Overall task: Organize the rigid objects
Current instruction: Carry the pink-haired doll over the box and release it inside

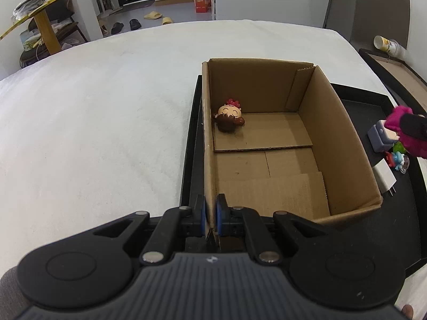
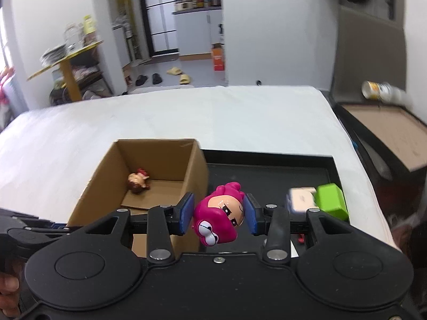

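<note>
An open cardboard box stands on a black tray on the white surface; it also shows in the right wrist view. A brown-haired doll figure lies in the box's far left corner, also seen from the right wrist. My left gripper is shut on the box's near left wall. My right gripper is shut on a magenta toy figure, held above the tray just right of the box; the toy shows at the right edge of the left wrist view.
On the tray right of the box lie a lavender block toy, a small blue and red figure and a white charger plug. The right wrist view shows a green block and a pale block. A wooden side table stands right.
</note>
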Tool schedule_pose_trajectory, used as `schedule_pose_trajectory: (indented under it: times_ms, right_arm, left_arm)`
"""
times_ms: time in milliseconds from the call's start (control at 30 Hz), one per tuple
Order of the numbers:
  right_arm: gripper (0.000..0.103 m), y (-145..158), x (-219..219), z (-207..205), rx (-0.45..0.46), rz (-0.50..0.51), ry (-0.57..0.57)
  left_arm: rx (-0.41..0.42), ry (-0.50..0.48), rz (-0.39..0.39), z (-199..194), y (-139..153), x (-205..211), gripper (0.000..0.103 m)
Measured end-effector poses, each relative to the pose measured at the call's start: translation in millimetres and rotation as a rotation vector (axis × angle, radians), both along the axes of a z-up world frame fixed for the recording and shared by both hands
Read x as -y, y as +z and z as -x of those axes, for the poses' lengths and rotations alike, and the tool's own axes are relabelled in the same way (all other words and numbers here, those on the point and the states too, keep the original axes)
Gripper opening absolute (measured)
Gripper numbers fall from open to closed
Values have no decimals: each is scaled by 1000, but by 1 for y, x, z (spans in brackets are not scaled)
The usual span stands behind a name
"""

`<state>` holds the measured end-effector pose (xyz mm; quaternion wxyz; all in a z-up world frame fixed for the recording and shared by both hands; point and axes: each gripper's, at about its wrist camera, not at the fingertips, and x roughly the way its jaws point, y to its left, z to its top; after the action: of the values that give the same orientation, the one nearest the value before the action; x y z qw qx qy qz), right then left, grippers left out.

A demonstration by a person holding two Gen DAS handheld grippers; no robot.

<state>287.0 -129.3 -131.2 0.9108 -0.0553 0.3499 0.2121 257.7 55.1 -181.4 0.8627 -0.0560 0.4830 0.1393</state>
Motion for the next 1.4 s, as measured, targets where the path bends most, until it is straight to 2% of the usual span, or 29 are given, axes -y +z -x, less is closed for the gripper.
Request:
schedule_pose_trajectory:
  times_ms: [267, 533, 1067, 1367, 1400]
  right_arm:
    - [40, 11, -32, 0, 15, 54, 111]
    - [40, 19, -64, -2, 61, 185, 276]
    - [40, 10, -119, -11, 134, 382, 486]
    - [41, 4, -143, -10, 192, 502, 572]
    - [47, 2, -145, -11, 199, 519, 572]
  left_arm:
    - [7, -20, 3, 3, -1, -5, 7]
    - [27, 3, 17, 6, -1, -6, 7]
    - [63, 62, 95, 12, -1, -19, 8]
    - [70, 78, 102, 13, -2, -21, 8]
    - [71, 78, 104, 13, -2, -21, 8]
